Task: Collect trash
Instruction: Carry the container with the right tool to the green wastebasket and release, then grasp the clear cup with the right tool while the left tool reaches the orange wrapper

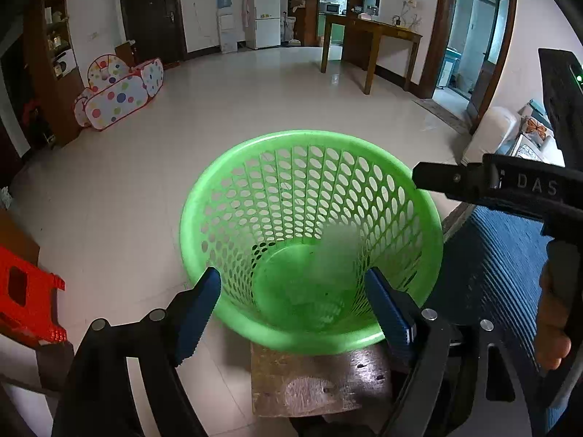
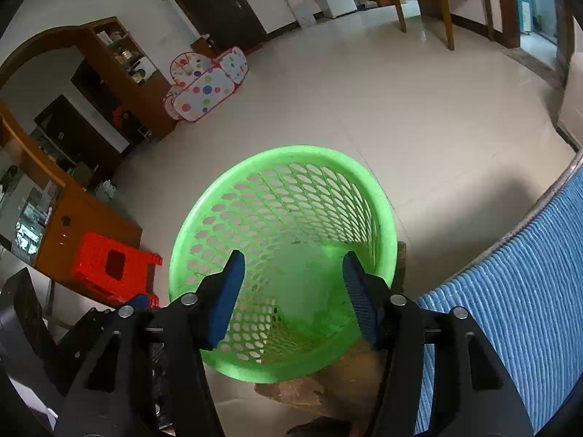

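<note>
I see one red stool [image 1: 29, 291] on the floor left of the basket [image 1: 309, 240], the single green bin I hover over. My left gripper [image 1: 291, 302] has its jaws wide apart and empty above the bin. Inside lies pale, blurred trash [image 1: 337, 245]; I cannot count the pieces. My right gripper [image 2: 291, 291] is also parted, holding nothing. I judge the drop done; any remaining trash is out of view.
</note>
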Available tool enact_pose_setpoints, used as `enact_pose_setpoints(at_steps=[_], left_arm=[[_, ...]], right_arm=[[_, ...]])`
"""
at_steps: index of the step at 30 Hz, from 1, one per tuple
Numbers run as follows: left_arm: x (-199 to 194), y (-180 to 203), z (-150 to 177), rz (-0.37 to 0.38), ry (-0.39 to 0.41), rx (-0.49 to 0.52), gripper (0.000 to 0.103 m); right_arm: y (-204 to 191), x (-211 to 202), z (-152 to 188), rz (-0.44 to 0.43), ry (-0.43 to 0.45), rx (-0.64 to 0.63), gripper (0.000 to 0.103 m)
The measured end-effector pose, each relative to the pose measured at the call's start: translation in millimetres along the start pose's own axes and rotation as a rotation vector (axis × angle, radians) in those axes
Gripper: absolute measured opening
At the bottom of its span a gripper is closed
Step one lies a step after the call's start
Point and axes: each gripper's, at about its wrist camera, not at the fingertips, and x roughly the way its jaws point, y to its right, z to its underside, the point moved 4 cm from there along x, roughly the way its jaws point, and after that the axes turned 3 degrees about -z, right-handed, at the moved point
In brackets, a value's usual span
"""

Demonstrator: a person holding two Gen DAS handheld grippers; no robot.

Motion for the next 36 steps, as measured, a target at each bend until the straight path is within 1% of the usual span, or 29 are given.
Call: enact_pose_setpoints(at_steps=[3,5,8,12,13,19,24,28,29,31,36], left_arm=[[-5.5,0.7,1.9,0.000,0.003,-0.003,0.079],[-11.8,4.7,2.0,0.006,0.013,-0.003,0.079],[-23.3,14.0,3.8,0.019,0.034,0.004,0.081],[-41.8,40.7,7.3,0.046,0.061,0.030,0.081],[-45.7,48.8,8.9,0.055,0.067,0.038,0.081],[-66.1,102.8,15.1,0.134,0.086,0.085,0.081],[-80.7,155.6,21.6,0.207,0.086,0.137,0.082],[-88.1,188.0,27.3,0.263,0.073,0.163,0.082],[-89.0,196.2,26.9,0.279,0.070,0.168,0.082],[-92.3,217.3,27.1,0.307,0.067,0.186,0.082],[-97.0,263.0,29.1,0.371,0.045,0.223,0.082]], right_arm=[[1.4,-18.4,3.3,-0.009,0.019,-0.002,0.058],[2.0,-31.0,6.9,0.004,0.037,-0.015,0.059],[10.1,-60.5,18.4,0.048,0.071,-0.038,0.062],[32.2,-99.7,41.5,0.126,0.099,-0.044,0.064],[41.0,-113.7,50.0,0.156,0.102,-0.045,0.065],[86.0,-168.7,88.8,0.268,0.118,-0.029,0.066],[129.9,-220.3,112.9,0.363,0.156,0.002,0.072],[166.3,-267.5,129.2,0.434,0.208,0.031,0.082],[175.4,-278.9,133.0,0.447,0.221,0.037,0.087],[194.9,-295.8,140.9,0.470,0.238,0.062,0.092],[252.1,-325.1,157.9,0.463,0.226,0.129,0.096]])
